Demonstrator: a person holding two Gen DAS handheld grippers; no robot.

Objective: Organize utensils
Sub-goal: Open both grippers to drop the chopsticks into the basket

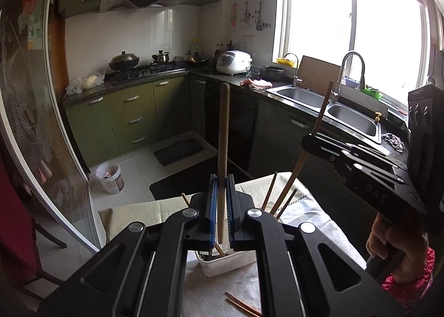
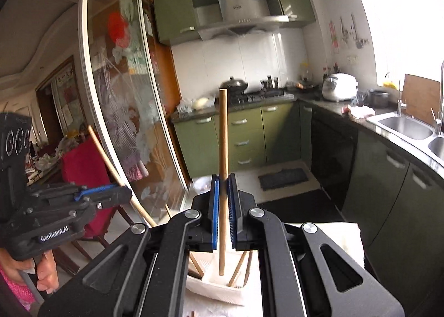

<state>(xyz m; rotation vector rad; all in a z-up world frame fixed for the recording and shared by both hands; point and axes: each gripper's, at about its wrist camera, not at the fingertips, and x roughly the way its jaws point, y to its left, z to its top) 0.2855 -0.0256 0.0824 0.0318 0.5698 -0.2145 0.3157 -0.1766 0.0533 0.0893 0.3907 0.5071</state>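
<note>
My left gripper (image 1: 221, 182) is shut on a light wooden chopstick (image 1: 223, 133), held upright with its lower end down in the white utensil holder (image 1: 222, 265). My right gripper (image 2: 223, 181) is shut on another wooden chopstick (image 2: 222, 133), upright, its lower tip just above the white holder (image 2: 219, 287). The right gripper also shows at the right of the left wrist view (image 1: 313, 140), its chopstick (image 1: 322, 110) slanting. The left gripper shows at the left of the right wrist view (image 2: 126, 192). Several chopsticks (image 1: 280, 200) stand in the holder.
The holder stands on a table with a pale cloth (image 1: 133, 214). Loose chopsticks (image 1: 241, 306) lie on the cloth at the front. Behind are green kitchen cabinets (image 1: 133, 114), a double sink (image 1: 349, 120), a glass sliding door (image 2: 122, 95) and a red-covered chair (image 2: 83, 167).
</note>
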